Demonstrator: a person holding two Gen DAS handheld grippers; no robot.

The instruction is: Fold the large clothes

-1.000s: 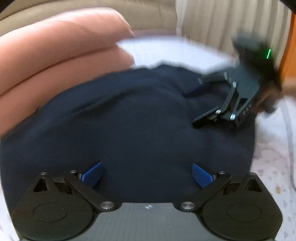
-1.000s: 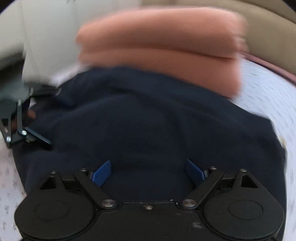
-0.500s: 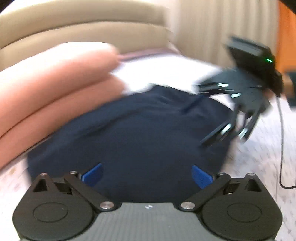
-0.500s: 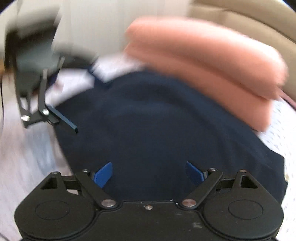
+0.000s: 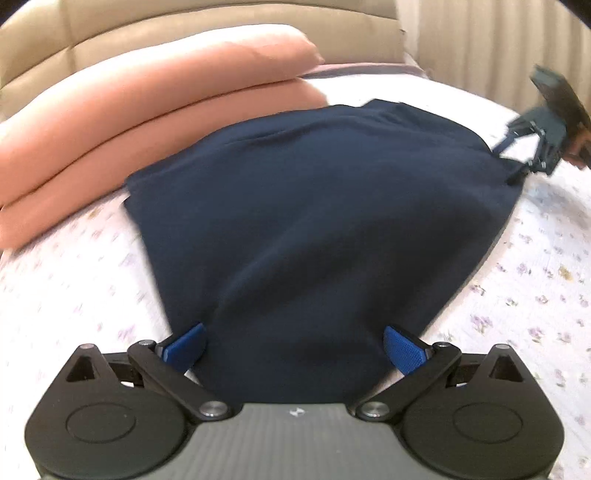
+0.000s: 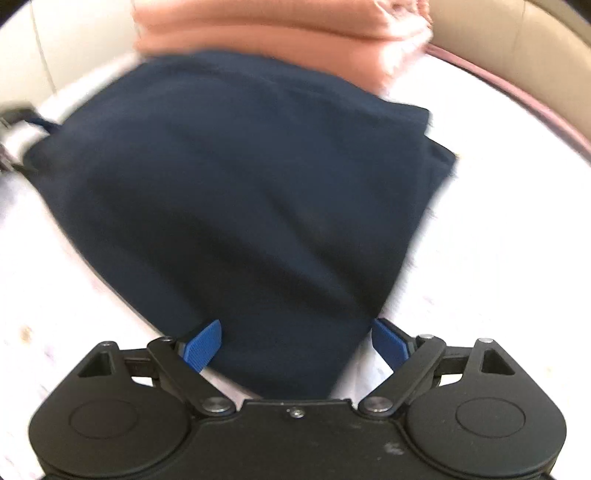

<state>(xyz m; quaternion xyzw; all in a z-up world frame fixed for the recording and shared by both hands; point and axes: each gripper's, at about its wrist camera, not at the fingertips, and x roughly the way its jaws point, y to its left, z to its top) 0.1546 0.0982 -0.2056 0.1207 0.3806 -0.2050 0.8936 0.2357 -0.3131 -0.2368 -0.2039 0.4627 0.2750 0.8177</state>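
A folded navy garment (image 5: 325, 206) lies flat on the white floral bed sheet (image 5: 535, 280); it also shows in the right wrist view (image 6: 236, 192). My left gripper (image 5: 293, 349) is open, its blue pads either side of the garment's near end, not closed on the cloth. My right gripper (image 6: 295, 341) is open too, over a near corner of the garment. In the left wrist view the right gripper (image 5: 524, 147) sits at the garment's far right corner. The left gripper is a blurred shape at the left edge of the right wrist view (image 6: 14, 125).
A folded salmon-pink blanket (image 5: 147, 110) lies just behind the garment, also seen in the right wrist view (image 6: 280, 33). A beige padded headboard (image 5: 221, 26) stands behind it. Pale curtains (image 5: 480, 40) hang at the far right.
Both grippers have pulled back and apart from the garment. More sheet shows around it now. The right gripper has moved from over the cloth to its far right corner.
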